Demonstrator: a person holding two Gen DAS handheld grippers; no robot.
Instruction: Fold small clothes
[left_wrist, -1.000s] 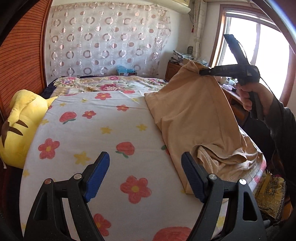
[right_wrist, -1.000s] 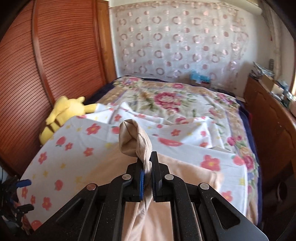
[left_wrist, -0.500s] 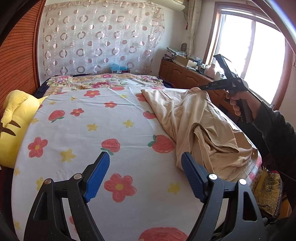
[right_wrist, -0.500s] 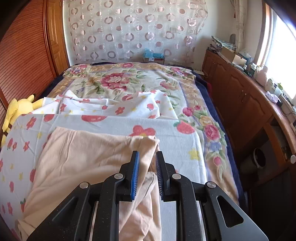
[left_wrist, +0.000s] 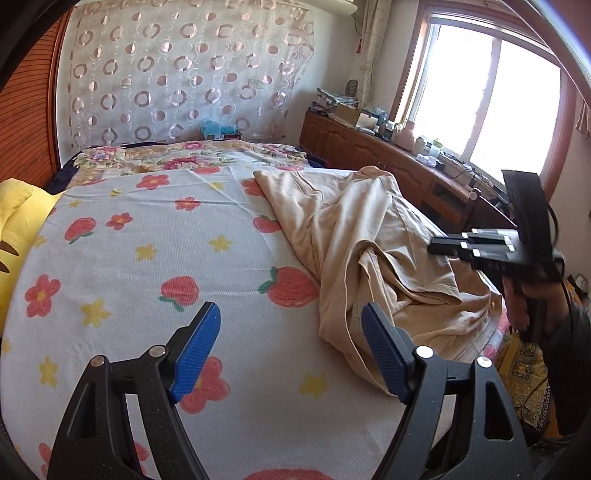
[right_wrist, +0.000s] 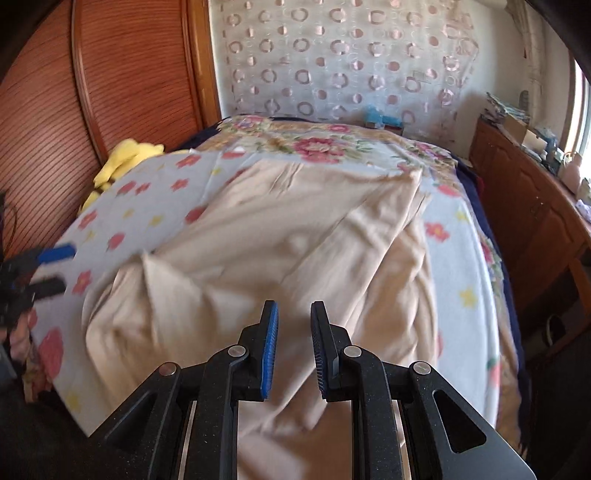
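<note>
- Garment: a beige garment (left_wrist: 369, 251) lies crumpled on the flower-printed sheet (left_wrist: 147, 258) of the bed, bunched toward its window-side edge, not yet spread flat.
- Left hand-held gripper (left_wrist: 291, 350): jaws wide apart, holding nothing, poised above the sheet just beside the garment's near hem.
- Right hand-held gripper (right_wrist: 293, 347): jaws parted by a narrow gap, nothing between them, hovering over the cloth; its view is motion-blurred.
- Step in hand, as judged: laying out the garment before any fold is made.
- Next move calls for gripping two edges or corners and drawing the cloth smooth.
- Bystander: a yellow plush toy (left_wrist: 18, 229) rests at the bed's far side.
</note>
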